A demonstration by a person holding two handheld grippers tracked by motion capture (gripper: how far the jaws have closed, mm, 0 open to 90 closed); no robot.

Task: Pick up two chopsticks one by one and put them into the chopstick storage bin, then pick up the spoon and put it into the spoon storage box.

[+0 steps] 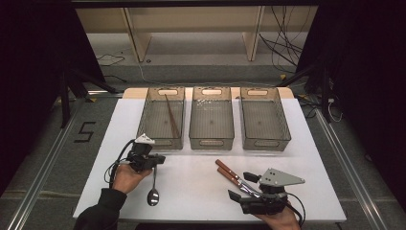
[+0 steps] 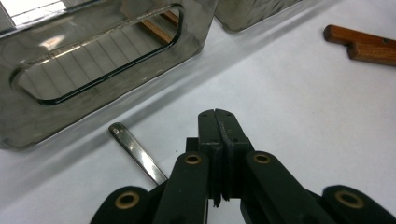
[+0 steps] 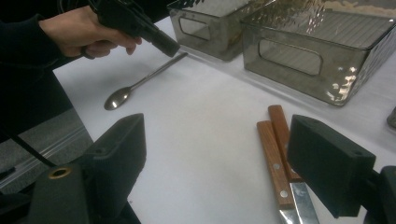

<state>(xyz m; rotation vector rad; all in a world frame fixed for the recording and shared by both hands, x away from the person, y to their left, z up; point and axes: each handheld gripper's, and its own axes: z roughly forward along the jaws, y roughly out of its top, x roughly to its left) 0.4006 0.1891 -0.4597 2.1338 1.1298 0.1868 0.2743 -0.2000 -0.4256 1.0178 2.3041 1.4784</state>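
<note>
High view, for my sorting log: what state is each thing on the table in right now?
Left tongs: shut, nothing between them.
Right tongs: open, empty.
Spoon: flat on the table, beside the left tongs, not gripped.
Two knives: flat, side by side, ahead of the right tongs.
Left bin: upright, holds chopsticks.
Middle bin: upright, contents unclear.
Right bin: upright, empty.

At upper left, a hand's black tool (image 3: 169,46) meets the shiny metal spoon's (image 3: 140,85) handle on the white desk (image 3: 205,140); two wooden-handled knives (image 3: 279,158) lie lower right.
</note>
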